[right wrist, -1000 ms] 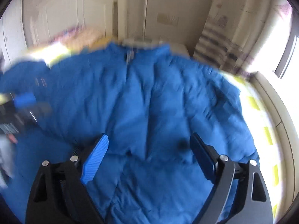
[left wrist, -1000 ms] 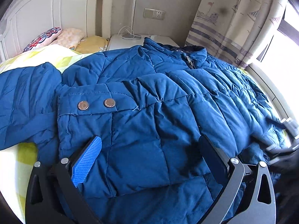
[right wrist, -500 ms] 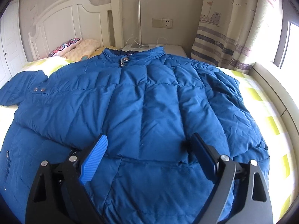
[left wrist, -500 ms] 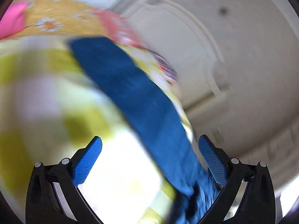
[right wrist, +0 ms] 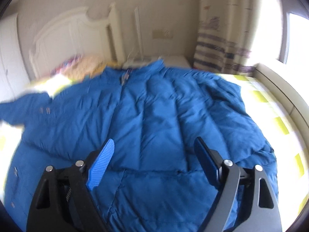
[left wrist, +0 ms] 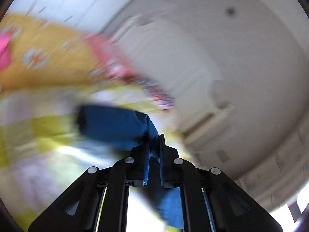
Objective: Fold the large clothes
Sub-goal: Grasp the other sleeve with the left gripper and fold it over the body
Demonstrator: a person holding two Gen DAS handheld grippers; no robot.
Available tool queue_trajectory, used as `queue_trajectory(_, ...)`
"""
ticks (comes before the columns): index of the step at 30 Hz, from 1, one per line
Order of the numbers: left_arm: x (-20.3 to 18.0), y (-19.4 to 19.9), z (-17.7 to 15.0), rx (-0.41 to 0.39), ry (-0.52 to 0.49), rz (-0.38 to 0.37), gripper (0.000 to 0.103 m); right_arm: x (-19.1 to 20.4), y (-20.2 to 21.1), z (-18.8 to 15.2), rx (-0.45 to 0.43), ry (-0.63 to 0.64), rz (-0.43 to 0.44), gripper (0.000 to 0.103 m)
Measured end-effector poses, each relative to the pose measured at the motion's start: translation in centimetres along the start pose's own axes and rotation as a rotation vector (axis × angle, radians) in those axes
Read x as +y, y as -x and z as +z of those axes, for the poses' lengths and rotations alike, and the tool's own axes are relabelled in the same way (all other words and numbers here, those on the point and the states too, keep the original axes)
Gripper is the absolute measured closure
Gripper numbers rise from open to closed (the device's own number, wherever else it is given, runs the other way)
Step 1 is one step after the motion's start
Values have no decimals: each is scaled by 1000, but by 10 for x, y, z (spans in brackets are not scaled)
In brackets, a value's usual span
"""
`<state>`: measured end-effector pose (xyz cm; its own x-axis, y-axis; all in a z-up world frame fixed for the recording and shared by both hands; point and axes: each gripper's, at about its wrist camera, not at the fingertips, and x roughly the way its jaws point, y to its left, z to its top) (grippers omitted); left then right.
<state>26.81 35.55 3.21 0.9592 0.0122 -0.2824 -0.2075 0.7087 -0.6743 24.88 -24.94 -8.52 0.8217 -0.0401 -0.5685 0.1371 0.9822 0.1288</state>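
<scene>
Over at the left, the left gripper [left wrist: 154, 145] is rolled sideways, pinching a blue sleeve [left wrist: 115, 123] above the yellow-checked bedsheet [left wrist: 38, 131]. The blue jacket [right wrist: 154, 116] lies spread across the bed. The right gripper [right wrist: 154, 150] tilts down over its middle, jaws wide, closing, fabric below them.

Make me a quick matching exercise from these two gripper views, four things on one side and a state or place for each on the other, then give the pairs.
1 left gripper
2 right gripper
3 blue jacket
4 curtain

A hangs beside the window
B spread on the bed
C jaws wide, closing, nothing between them
D shut on blue jacket fabric

Pairs: 1-D, 2-C, 3-B, 4-A
</scene>
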Motion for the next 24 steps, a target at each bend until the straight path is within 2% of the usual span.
queue_trajectory(2, -52, 9, -13, -1, -105, -92, 99, -14, 12, 2, -72, -78, 5, 20)
queue_trajectory(3, -94, 14, -27, 9, -198, -156, 99, -20, 16, 3, -105, -116, 6, 20)
queue_trajectory(4, -120, 15, -36, 24, -255, -203, 99, -26, 22, 3, -138, -150, 6, 20)
queue_trajectory(7, -219, 15, -94, 108, -467, -346, 99, -39, 33, 4, -199, -210, 0, 20)
queue_trajectory(9, -272, 11, -149, 183, -588, -408, 99, -48, 38, 4, -226, -246, 2, 20)
queue_trajectory(10, -289, 6, -170, 228, -615, -433, 99, -51, 37, 3, -226, -257, 3, 20)
queue_trajectory(12, -308, -10, -220, 369, -630, -461, 99, -57, 35, 1, -204, -279, -5, 20)
queue_trajectory(14, -305, -18, -253, 435, -606, -437, 99, -61, 32, 1, -192, -297, 9, 20)
queue_trajectory(15, -296, -23, -271, 499, -586, -424, 99, -62, 31, 0, -186, -300, 14, 20)
queue_trajectory(18, -250, -26, -283, 600, -511, -352, 99, -61, 28, 1, -174, -289, 30, 20)
queue_trajectory(21, -193, -12, -272, 606, -450, -267, 98, -60, 28, 1, -170, -282, 40, 20)
queue_trajectory(24, -134, 20, -237, 527, -347, -205, 92, -62, 29, 1, -171, -295, 51, 20)
